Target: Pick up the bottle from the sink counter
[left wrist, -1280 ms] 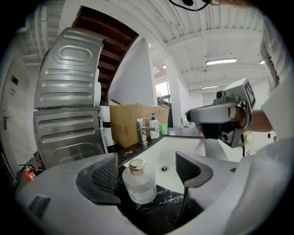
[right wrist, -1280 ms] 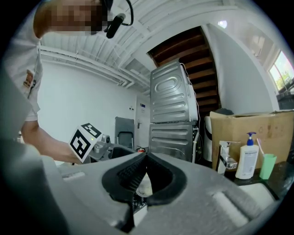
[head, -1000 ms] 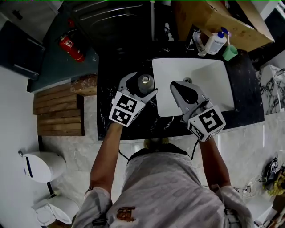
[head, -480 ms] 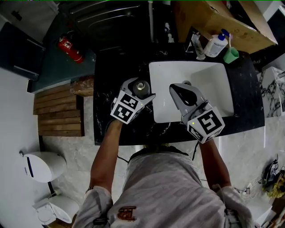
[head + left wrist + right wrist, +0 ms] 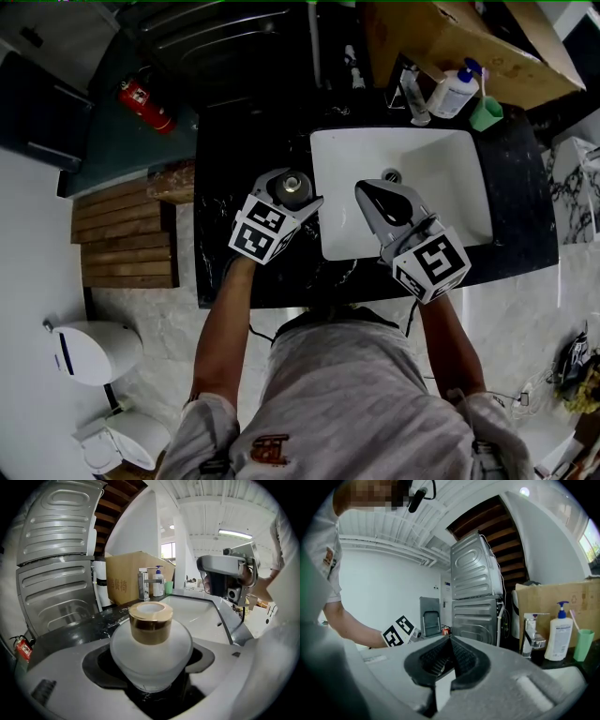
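Note:
A round frosted bottle (image 5: 151, 644) with a gold cap (image 5: 292, 184) stands on the black marble counter (image 5: 246, 127), just left of the sink. My left gripper (image 5: 304, 187) reaches round it from the near side. Its jaws are closing, with the bottle's wide body between them and the pads close to its sides. I see no firm squeeze on it. The bottle still rests on the counter. My right gripper (image 5: 371, 189) hovers over the white sink basin (image 5: 445, 159), shut with nothing in it. Its tips meet in the right gripper view (image 5: 450, 641).
At the back of the counter stand a faucet (image 5: 413, 90), a white pump bottle (image 5: 454, 91) and a green cup (image 5: 485, 111), before a cardboard box (image 5: 450, 37). A red fire extinguisher (image 5: 139, 94) lies far left. A metal appliance (image 5: 61, 564) rises behind the counter.
My left gripper has slid forward, so the bottle sits deeper between its jaws. The right gripper has stayed over the sink. The head view has drifted slightly.

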